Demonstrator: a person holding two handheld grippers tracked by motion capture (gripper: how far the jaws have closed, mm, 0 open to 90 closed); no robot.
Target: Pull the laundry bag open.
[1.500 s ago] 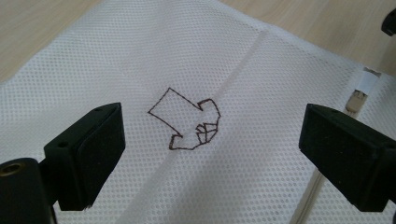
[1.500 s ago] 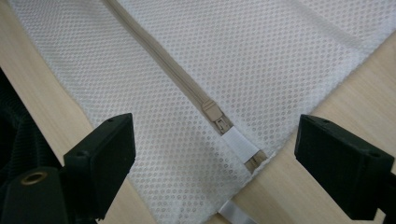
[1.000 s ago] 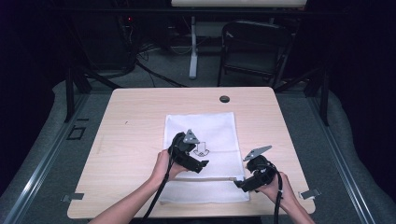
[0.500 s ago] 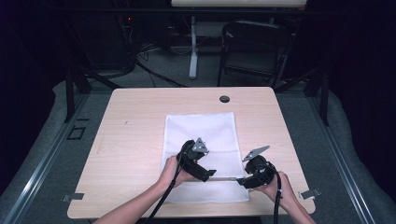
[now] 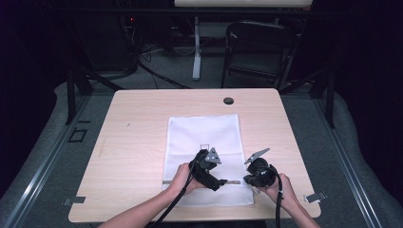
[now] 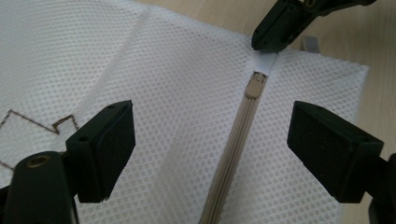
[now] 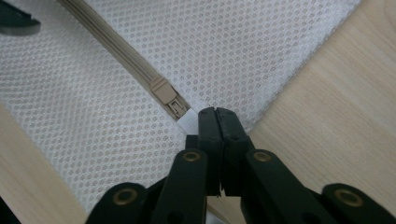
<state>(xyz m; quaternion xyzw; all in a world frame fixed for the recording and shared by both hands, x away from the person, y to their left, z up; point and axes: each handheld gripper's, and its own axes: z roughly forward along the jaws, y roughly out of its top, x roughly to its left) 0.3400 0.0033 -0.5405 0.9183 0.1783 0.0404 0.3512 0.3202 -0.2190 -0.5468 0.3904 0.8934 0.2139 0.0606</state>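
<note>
Down at the near edge of the tabletop, a white mesh laundry bag lies flat, its tan zipper running across the end nearest the person. At the bag's 3 o'clock end the right tool is clenched on the white tab at the end of the zipper, touching the zipper slider, its jaws having just closed. The left tool hovers released at about 9 o'clock of the right one, jaws wide and just easing inward, straddling the zipper line with the slider at 12 o'clock ahead of it
</note>
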